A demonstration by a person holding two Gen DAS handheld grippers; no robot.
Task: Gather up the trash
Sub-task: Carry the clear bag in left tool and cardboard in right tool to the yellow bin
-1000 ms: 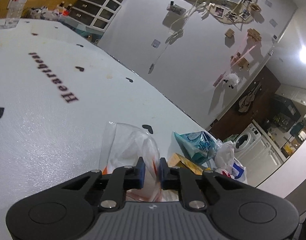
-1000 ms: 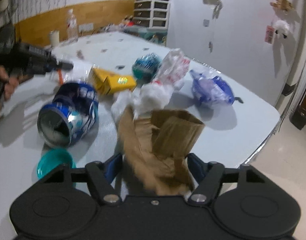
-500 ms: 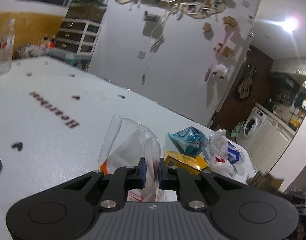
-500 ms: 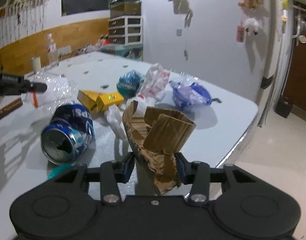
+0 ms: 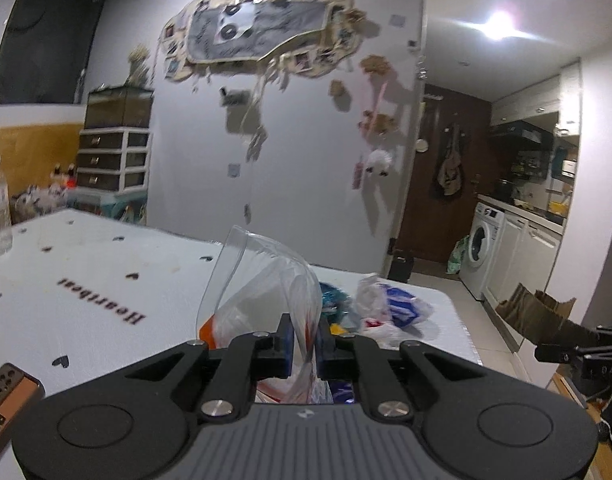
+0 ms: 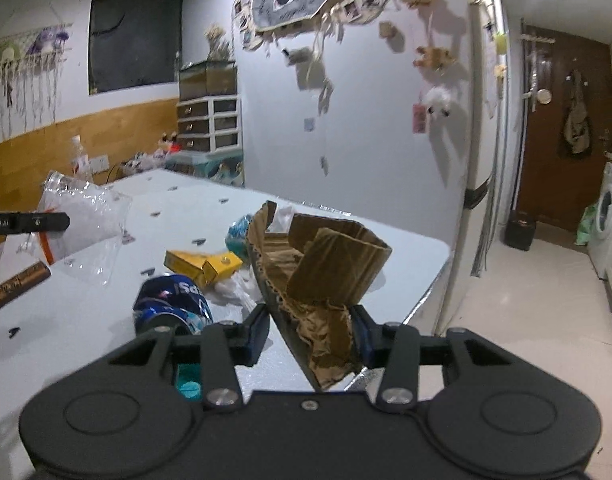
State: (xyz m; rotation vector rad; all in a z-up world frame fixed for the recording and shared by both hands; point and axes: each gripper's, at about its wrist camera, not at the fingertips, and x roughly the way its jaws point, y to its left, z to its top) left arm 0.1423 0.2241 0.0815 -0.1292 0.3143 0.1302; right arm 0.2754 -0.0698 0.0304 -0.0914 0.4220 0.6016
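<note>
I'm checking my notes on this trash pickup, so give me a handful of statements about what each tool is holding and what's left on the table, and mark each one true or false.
1. The left tool is shut on a clear plastic bag. True.
2. The right tool holds a blue soda can. False: it grips crumpled brown cardboard; the dented blue can lies on the white table.
3. A yellow box lies on the table beyond the can. True.
4. The clear bag lies flat on the table. False: it is held up above the table.
5. A washing machine stands in the room beyond the table. True.
</note>
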